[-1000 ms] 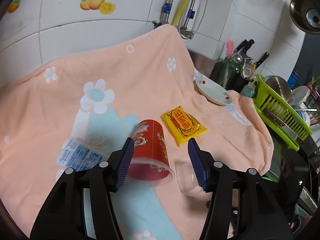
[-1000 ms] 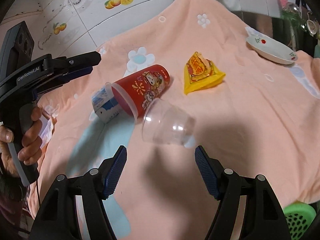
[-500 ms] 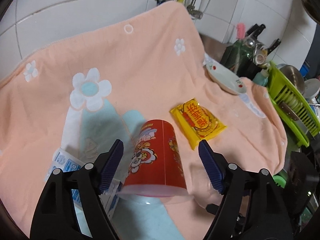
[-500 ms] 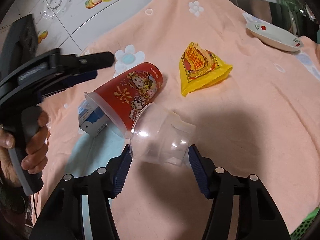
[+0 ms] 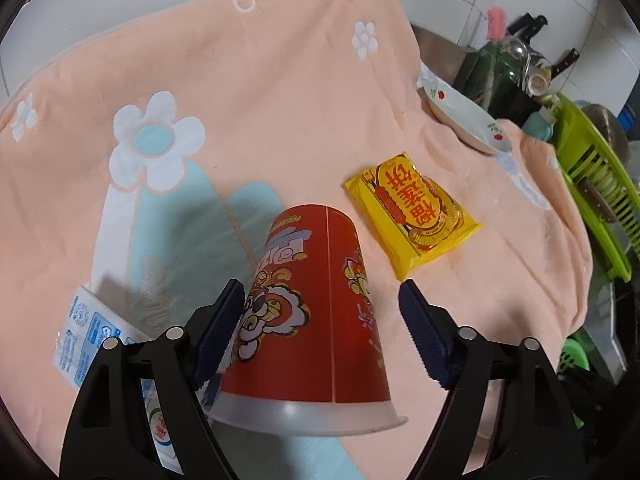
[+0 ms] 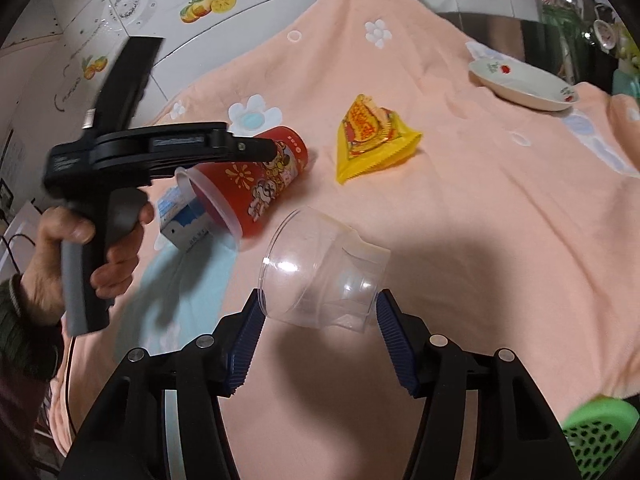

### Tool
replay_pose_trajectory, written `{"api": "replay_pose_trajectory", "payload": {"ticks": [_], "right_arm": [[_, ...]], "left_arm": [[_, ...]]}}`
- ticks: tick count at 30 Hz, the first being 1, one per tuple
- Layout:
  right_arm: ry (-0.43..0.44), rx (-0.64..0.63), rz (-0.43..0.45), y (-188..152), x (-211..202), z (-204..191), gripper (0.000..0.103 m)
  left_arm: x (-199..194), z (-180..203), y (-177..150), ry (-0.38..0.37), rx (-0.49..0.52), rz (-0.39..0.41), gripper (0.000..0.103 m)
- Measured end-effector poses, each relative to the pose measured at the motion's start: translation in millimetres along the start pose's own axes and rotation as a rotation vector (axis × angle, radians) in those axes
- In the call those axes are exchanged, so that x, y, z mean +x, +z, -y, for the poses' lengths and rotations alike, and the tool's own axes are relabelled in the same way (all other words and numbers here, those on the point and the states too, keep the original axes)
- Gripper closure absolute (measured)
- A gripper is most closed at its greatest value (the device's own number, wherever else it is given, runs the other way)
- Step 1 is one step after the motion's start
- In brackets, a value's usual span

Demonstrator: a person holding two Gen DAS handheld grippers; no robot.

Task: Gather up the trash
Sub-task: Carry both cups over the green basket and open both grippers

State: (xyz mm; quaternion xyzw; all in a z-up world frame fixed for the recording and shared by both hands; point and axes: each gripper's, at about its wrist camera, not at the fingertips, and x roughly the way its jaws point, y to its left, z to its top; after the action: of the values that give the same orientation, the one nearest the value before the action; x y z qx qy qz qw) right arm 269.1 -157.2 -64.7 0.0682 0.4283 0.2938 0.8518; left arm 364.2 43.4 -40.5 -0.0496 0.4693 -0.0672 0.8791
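- The right gripper [image 6: 320,316] clamps a clear, ribbed plastic cup [image 6: 324,276] above the plush peach towel [image 6: 480,220].
- The left gripper [image 5: 320,328] spreads wide around a glossy red paper cup [image 5: 316,308] lying on its side, ungripped.

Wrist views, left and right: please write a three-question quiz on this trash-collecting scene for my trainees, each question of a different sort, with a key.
1. True or false: the red cup stands upright on the towel.
2. What do the pads of the right gripper press on? A: a spoon. B: the clear plastic cup. C: a glass bottle.
3. Name the item that lies on the towel between the red cup and the white dish.

Key
1. False: it lies on its side.
2. B.
3. The yellow packet.
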Motion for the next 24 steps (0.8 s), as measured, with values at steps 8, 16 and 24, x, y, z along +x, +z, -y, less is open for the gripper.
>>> {"api": "replay_pose_trajectory", "payload": {"ticks": [8,16,24], "right_arm": [[-0.041,0.004,0.033,-30,-44,16,0.048],[-0.080,0.018,0.064,-56,-85,32,0.048],[-0.133,0.017,0.076,-90,-120,42,0.048]], "left_arm": [[-3,15,-9,0.057,0.073,0.013,0.037],[-38,33,-28,0.032,0.080,0.071,0.037],[-89,65,-62,-0.050,0.096,0.140,0.037]]}}
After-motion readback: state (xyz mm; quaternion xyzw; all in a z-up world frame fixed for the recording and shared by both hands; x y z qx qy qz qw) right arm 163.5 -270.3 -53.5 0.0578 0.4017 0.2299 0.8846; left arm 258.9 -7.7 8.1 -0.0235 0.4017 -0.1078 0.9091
